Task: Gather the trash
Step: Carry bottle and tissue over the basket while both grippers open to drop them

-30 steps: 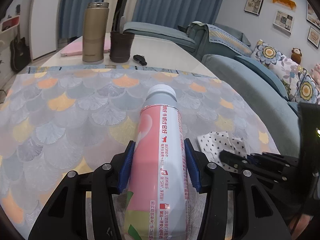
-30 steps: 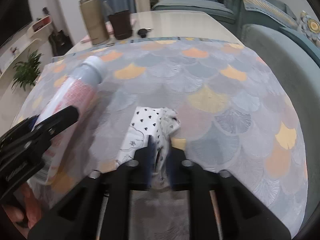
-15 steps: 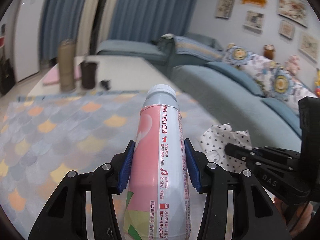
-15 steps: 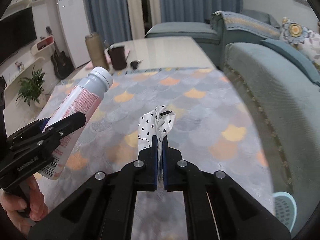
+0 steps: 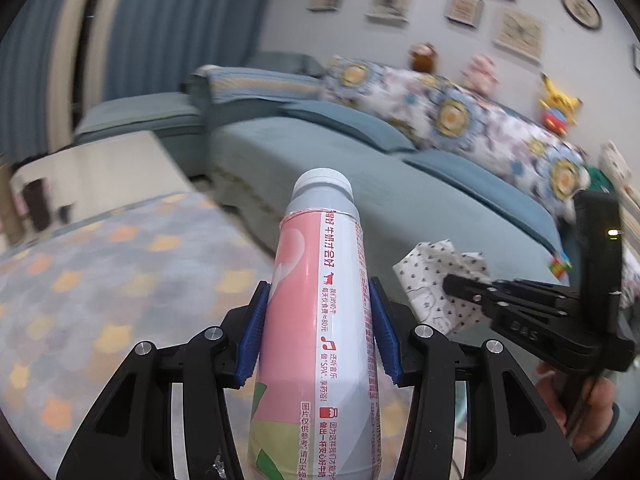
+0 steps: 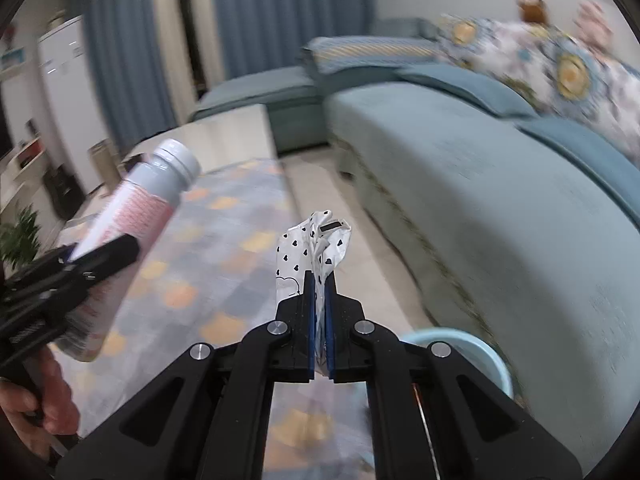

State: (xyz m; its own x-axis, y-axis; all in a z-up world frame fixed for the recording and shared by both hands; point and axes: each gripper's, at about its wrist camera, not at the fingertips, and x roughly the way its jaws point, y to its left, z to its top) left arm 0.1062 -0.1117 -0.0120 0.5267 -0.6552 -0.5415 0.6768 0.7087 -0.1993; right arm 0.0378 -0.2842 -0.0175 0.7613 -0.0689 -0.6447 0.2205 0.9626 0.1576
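Blue curtains (image 6: 288, 40) and a long blue-grey sofa (image 6: 500, 208) fill the background, with flower-print cushions (image 5: 460, 116) along the sofa back and a table spread with a scale-patterned cloth (image 5: 100, 280) to the left. Much of the room is blurred.

In the left wrist view the left gripper (image 5: 318, 336) holds a pink-labelled drink bottle (image 5: 320, 320) off the table. Its blue pads (image 5: 252, 340) press on opposite sides of the bottle's body, around its middle. The bottle lies along the fingers, its grey screw cap (image 5: 323, 184) pointing forward well past the fingertips and its base running back out of view at the bottom edge.

The right gripper (image 6: 319, 312) has its fingers drawn almost together, pinching a crumpled white wrapper printed with small black hearts (image 6: 316, 240). The wrapper's lower part is caught between the blue pads (image 6: 330, 320), and its rumpled top stands up beyond the fingertips. Just below and right of this gripper, the rim of a light-blue bin (image 6: 480, 348) shows, between the table edge and the sofa front.
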